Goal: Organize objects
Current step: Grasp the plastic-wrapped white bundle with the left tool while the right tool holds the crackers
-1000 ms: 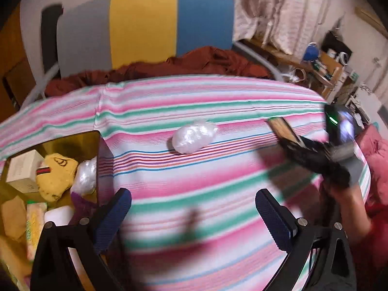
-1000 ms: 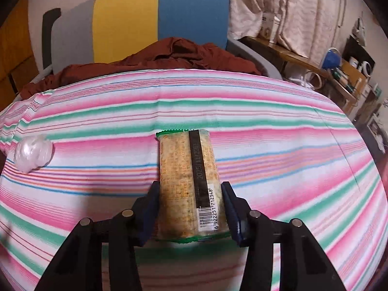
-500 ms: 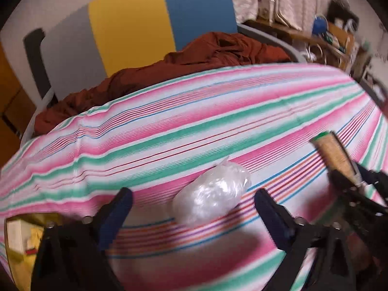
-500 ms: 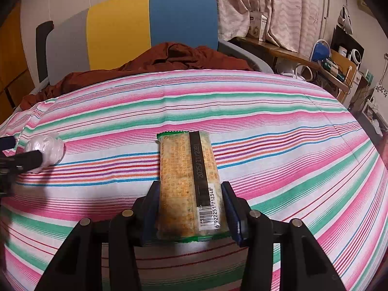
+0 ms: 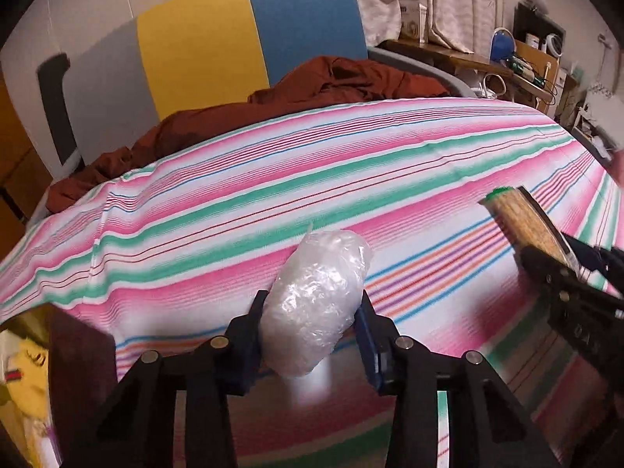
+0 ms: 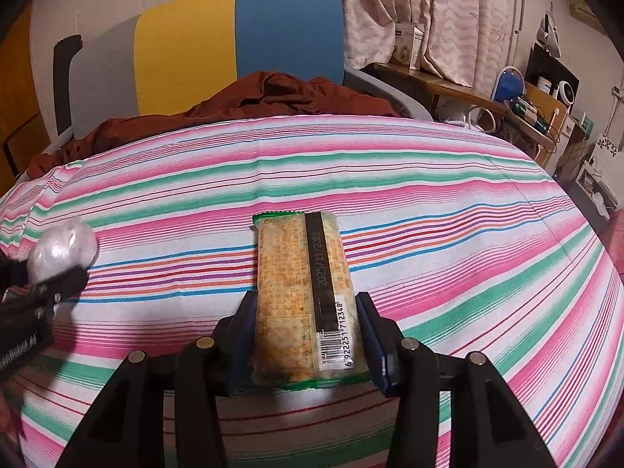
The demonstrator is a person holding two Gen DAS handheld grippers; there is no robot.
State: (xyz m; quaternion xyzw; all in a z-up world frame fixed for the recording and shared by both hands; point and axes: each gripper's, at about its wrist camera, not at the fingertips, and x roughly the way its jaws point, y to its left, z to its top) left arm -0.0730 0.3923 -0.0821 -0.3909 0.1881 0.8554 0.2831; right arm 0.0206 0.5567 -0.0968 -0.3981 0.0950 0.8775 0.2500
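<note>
From your left wrist view, your left hand-held gripper (image 5: 310, 345) has just been closing and its pads now press both sides of the clear plastic bundle (image 5: 318, 304), which sits on the striped cloth (image 5: 234, 210) of the bench. It looks light, soft and crinkly, likely slippery, so hold it across the thick middle, as you do, and squeeze gently. The gripper tilts steeply down toward the cloth. A box (image 5: 23, 366) of sorted items shows at the lower left.

From your right wrist view, your right hand-held gripper (image 6: 308, 337) is clamped on the cracker packet (image 6: 302, 292) at its barcode end, the far end sticking out over the cloth. It looks stiff but brittle inside, so avoid a hard squeeze. This gripper also points steeply down.
</note>
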